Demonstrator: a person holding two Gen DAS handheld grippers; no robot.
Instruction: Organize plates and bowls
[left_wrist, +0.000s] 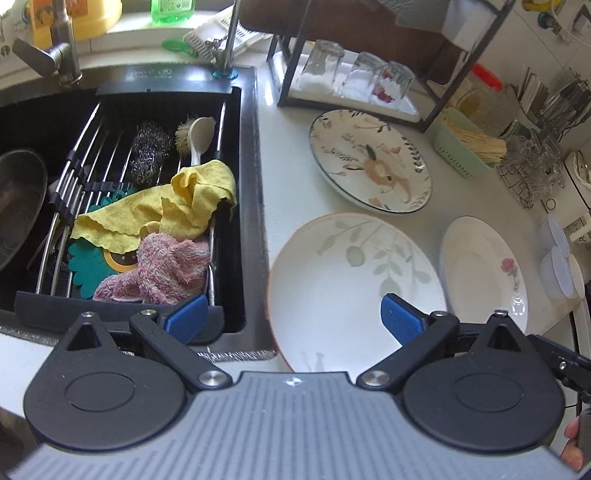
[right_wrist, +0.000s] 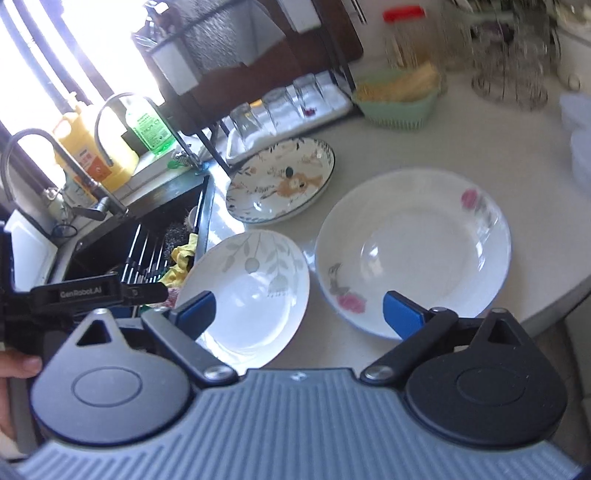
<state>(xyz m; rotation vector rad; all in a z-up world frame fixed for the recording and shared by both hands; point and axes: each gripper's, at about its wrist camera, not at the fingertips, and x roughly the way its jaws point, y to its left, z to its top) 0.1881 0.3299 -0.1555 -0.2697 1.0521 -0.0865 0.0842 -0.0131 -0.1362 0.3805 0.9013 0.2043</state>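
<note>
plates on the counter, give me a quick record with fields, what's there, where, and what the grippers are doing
surface: white counter right of the sink
dish 1: leaf-pattern plate, nearest the sink
dish 2: rose-pattern plate, beside dish 1, apart from it
dish 3: rabbit-pattern plate, farther back, by the glass rack
stacking: none, all three lie separately
left gripper: open, empty, over the leaf plate's sink-side rim
right gripper: open, empty, between leaf and rose plates

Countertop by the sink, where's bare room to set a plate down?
Bare counter runs as a strip between the sink and the rabbit plate. A smaller patch lies between the rose plate and the green basket. It's crowded along the back, with the glass rack, and in the middle, where the leaf plate sits.
</note>
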